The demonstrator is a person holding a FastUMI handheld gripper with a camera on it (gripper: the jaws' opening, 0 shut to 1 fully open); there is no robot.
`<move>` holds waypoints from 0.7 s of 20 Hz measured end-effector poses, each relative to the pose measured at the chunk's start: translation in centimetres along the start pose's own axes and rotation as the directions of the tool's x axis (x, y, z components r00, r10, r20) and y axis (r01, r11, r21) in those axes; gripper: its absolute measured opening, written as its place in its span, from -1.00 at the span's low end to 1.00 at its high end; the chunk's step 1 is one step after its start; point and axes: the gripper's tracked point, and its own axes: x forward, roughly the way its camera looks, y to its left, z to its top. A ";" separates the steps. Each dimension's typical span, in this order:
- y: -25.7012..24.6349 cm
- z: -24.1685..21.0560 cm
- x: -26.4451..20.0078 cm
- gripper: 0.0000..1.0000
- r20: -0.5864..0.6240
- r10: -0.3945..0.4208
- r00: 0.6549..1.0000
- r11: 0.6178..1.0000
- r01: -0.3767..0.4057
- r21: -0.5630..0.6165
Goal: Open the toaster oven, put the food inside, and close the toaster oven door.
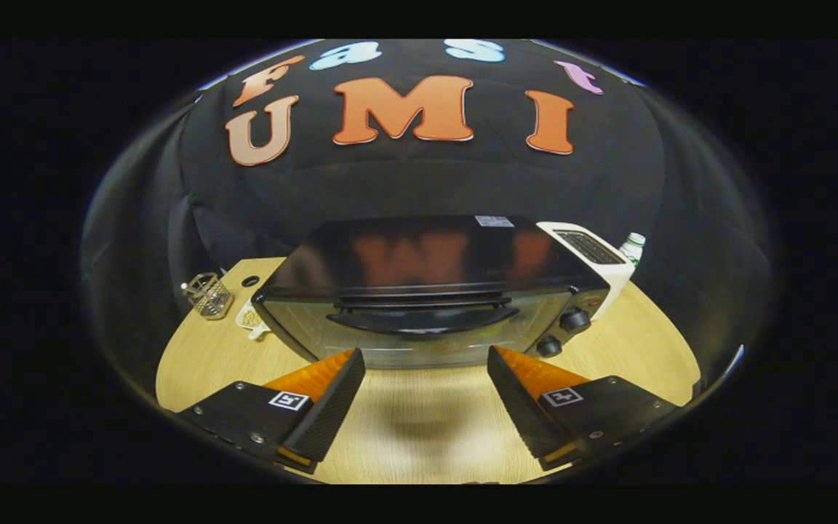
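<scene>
The tongs hang released and empty above the wooden surface. Just ahead stands the toaster oven, door shut. A wire basket sits to its left; a white toaster and bottle stand behind to its right.

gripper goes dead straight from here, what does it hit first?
Probably the toaster oven: its closed glass door, near the handle. The open gripper holds nothing, with bare table between; depth is unclear.
</scene>
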 end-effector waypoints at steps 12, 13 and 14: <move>-2.2 6.7 -2.9 1.00 0.138 -0.013 0.990 1.000 0.015 -0.013; -2.9 8.0 -3.6 1.00 0.161 -0.021 0.987 0.999 0.025 -0.022; -3.7 9.5 -4.6 1.00 0.181 -0.028 0.983 0.999 0.033 -0.026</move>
